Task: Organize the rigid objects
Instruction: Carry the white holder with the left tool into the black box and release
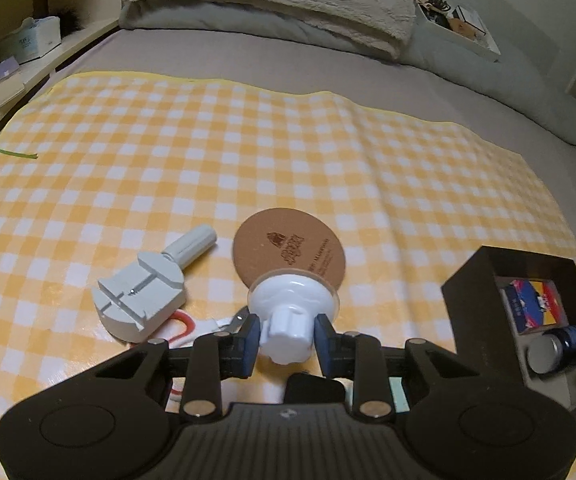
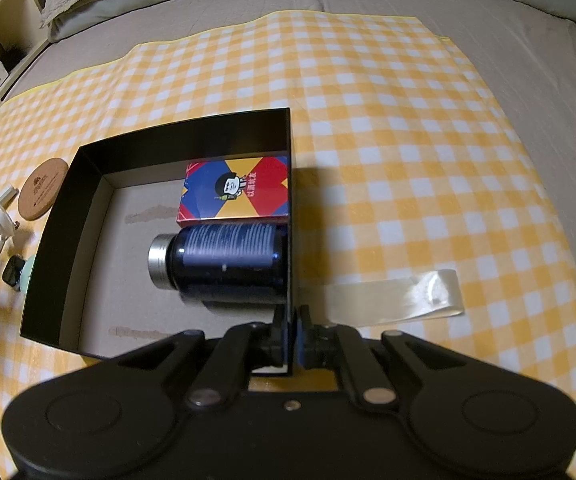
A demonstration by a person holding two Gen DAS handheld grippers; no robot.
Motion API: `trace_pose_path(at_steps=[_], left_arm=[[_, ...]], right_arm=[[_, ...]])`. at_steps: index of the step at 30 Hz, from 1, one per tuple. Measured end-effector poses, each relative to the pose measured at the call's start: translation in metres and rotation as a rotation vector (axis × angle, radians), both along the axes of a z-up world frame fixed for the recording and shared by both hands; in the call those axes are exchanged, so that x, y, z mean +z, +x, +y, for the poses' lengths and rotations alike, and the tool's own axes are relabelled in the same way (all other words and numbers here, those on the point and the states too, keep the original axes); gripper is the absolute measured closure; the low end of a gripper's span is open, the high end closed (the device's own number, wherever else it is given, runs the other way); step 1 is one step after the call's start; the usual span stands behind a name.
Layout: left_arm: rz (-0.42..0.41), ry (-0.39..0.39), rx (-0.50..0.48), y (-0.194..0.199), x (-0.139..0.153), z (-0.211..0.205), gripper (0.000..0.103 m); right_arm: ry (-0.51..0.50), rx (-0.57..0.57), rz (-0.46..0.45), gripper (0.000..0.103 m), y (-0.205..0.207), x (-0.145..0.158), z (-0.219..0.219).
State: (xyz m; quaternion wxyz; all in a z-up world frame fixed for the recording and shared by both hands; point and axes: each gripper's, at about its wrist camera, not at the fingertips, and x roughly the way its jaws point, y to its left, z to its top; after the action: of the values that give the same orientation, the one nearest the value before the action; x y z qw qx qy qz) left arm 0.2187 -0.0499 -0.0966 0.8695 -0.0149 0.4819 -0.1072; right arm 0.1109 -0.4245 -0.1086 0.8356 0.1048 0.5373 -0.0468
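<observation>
Two grippers busy | left gripper clamps white knob | box lies frame-right | right gripper pinches box wall

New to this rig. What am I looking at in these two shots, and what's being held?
No robot arm here: a person holds a two-finger gripper in each hand, and each picture comes from a fisheye camera looking along that gripper's fingers.

Left view: the left gripper is closed on the knob of a white suction-cup piece. On the checked cloth lie a cork coaster and a grey plastic tool.

Right view: the right gripper is shut, pinching the side wall of the black box. Inside the box lie a colourful card box and a dark blue bottle on its side.
</observation>
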Motion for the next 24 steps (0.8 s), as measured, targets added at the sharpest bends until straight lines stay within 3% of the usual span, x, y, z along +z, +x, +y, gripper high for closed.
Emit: trace_pose_path(at_steps=[8, 16, 21, 24], left_arm=[[-0.03, -0.091, -0.036, -0.018, 0.021, -0.015, 0.072], [-0.054, -0.204, -0.265, -0.057, 0.047, -0.08, 0.072], [-0.046, -0.179, -0.356, -0.06, 0.045, -0.137, 0.072], [-0.014, -0.12, -0.372, -0.049, 0.031, -0.169, 0.072]], right_arm=[[0.001, 0.0, 0.0, 0.098, 0.0, 0.0, 0.0], [-0.001, 0.001, 0.001, 0.098, 0.0, 0.0, 0.0], [-0.005, 0.001, 0.004, 0.098, 0.001, 0.0, 0.001], [-0.003, 0.002, 0.003, 0.098, 0.001, -0.001, 0.002]])
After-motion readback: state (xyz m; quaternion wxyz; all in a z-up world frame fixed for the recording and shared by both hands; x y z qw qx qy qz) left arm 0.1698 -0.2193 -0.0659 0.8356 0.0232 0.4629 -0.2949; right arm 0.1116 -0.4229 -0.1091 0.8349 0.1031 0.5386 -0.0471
